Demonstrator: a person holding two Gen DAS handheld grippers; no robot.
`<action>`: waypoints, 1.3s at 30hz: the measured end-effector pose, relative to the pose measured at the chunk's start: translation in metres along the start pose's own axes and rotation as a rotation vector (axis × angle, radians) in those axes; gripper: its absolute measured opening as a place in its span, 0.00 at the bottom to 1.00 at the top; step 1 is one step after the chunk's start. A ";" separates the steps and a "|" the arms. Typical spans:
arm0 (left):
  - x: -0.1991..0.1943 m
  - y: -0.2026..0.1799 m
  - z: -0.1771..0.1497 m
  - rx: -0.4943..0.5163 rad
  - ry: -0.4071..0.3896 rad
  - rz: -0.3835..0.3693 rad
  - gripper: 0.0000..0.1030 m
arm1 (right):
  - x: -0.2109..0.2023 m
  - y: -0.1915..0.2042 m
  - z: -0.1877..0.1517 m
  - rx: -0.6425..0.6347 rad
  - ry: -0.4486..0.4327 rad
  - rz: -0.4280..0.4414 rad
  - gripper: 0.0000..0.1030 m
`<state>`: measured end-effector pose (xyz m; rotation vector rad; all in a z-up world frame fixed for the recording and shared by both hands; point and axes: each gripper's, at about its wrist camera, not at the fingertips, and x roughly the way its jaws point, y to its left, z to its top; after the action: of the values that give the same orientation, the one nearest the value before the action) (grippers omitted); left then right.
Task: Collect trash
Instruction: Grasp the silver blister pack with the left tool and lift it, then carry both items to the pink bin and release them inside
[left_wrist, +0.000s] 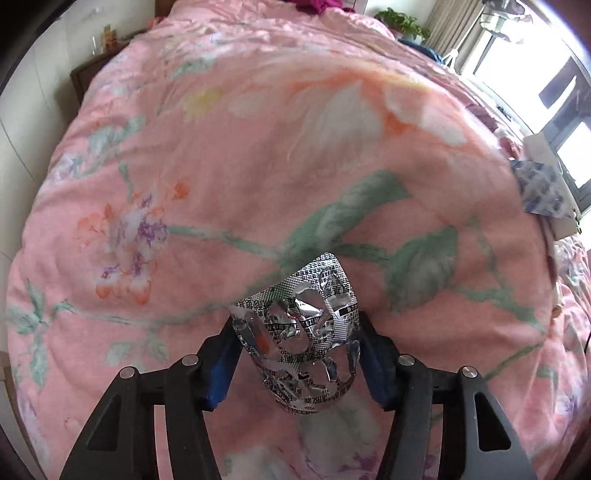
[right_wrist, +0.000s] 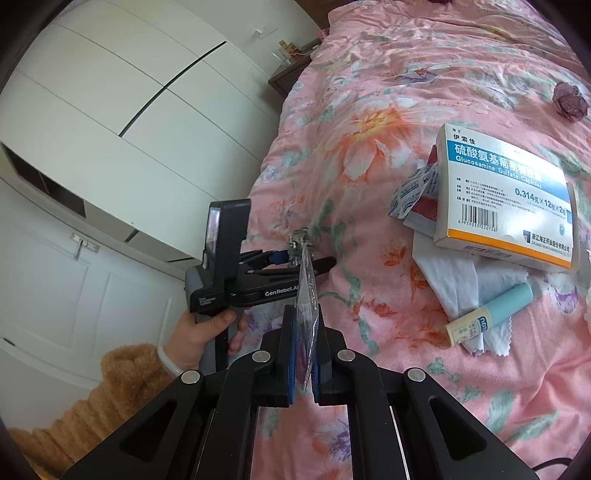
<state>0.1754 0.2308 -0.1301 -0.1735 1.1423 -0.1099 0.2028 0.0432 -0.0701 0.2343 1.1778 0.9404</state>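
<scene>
My left tool (left_wrist: 295, 347) pinches the foil blister pack (left_wrist: 299, 332); my right tool (right_wrist: 304, 354) clamps a clear bag (right_wrist: 306, 295). The medicine box (right_wrist: 506, 199), tube (right_wrist: 487, 314) and wrappers (right_wrist: 410, 195) remain on the bed (right_wrist: 369, 147).

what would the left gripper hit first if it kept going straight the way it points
Probably the pink floral quilt. The left gripper points down at it, its jaws around the crumpled silver foil blister pack; nothing else shows ahead, though depth is unclear.
</scene>
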 end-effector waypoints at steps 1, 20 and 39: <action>-0.003 0.000 0.000 -0.003 -0.004 -0.012 0.58 | -0.001 0.001 -0.001 -0.002 0.000 0.002 0.07; -0.137 -0.031 -0.100 -0.258 -0.209 0.154 0.59 | -0.007 0.062 -0.017 -0.140 0.024 0.051 0.07; -0.256 0.054 -0.276 -0.583 -0.314 0.384 0.60 | 0.072 0.221 -0.088 -0.403 0.237 0.205 0.07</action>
<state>-0.1815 0.3065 -0.0233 -0.4661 0.8497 0.5790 0.0207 0.2050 -0.0211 -0.0854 1.1642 1.3924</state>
